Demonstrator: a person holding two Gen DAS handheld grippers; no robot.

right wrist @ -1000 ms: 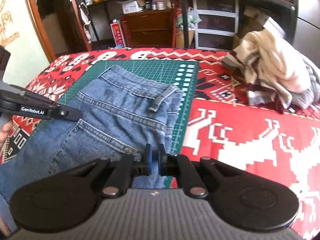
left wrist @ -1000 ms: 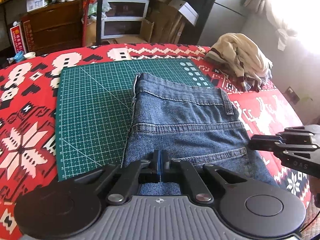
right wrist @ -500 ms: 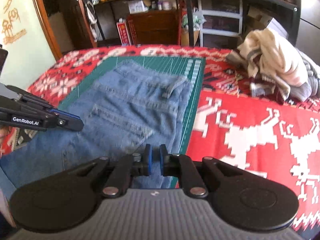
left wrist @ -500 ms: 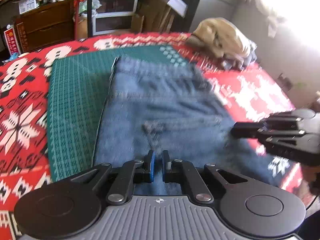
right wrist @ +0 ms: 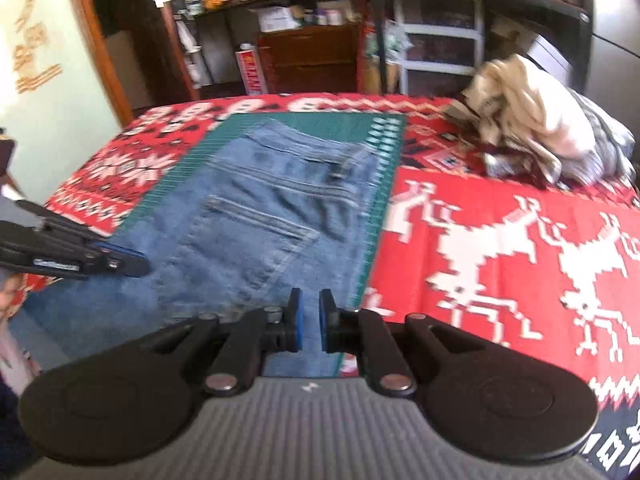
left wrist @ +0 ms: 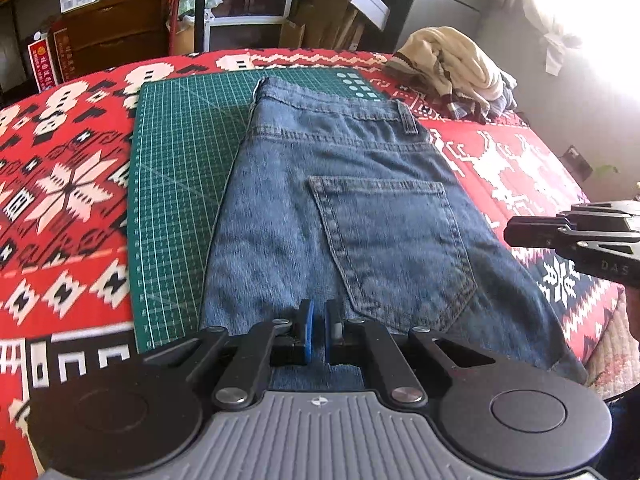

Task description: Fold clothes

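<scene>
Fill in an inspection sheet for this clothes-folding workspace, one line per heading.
Surface: red patterned cloth with a green cutting mat on top.
Job's things: jeans lie flat, partly on the mat, back pocket up.
Clutter: heap of cream clothes at the far right corner.
Grippers: left hand-held gripper slightly open over the jeans, gripping nothing; right hand-held gripper open, empty.
Cables: nothing seen.
Surroundings: drawer unit, wooden cabinet, crowded shelves behind.
</scene>
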